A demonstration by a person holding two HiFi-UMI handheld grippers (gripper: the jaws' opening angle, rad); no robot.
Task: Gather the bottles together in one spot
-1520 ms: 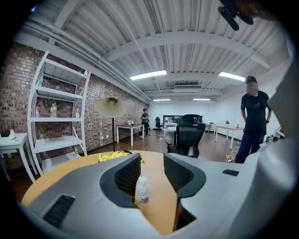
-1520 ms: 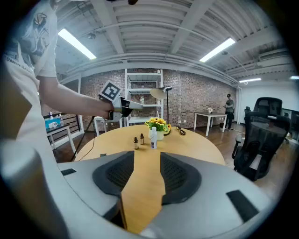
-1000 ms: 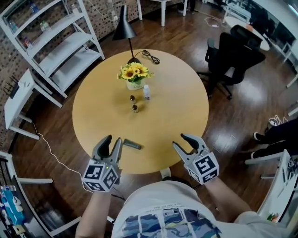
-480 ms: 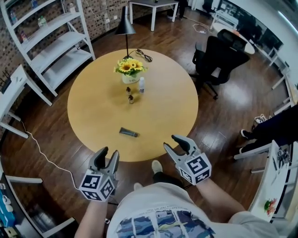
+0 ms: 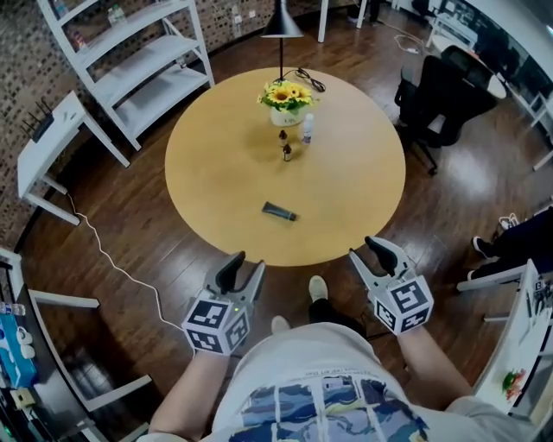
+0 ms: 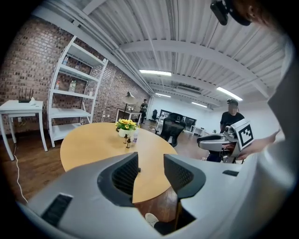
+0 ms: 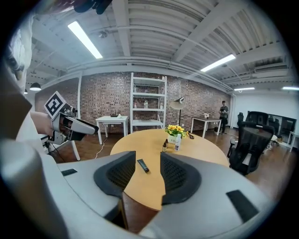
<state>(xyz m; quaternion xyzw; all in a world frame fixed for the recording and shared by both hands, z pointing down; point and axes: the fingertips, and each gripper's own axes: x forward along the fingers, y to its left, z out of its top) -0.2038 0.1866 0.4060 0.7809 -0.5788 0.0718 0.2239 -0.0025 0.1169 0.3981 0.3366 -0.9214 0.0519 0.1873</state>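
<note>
On the round wooden table, a clear bottle and two small brown bottles stand close together in front of a sunflower pot. A dark tube-like bottle lies alone nearer the front edge. My left gripper and right gripper hover off the table's near edge, both open and empty. The right gripper view shows the tube and the upright bottles beyond its jaws. In the left gripper view the bottles are far beyond its jaws.
A black lamp stands behind the flowers. White shelving and a small white table are at the left, a black office chair at the right. A cable trails over the floor.
Both grippers have drawn back from over the table's front edge to a spot clear of it. The view has shifted to take in the whole table. The bottles have not moved.
</note>
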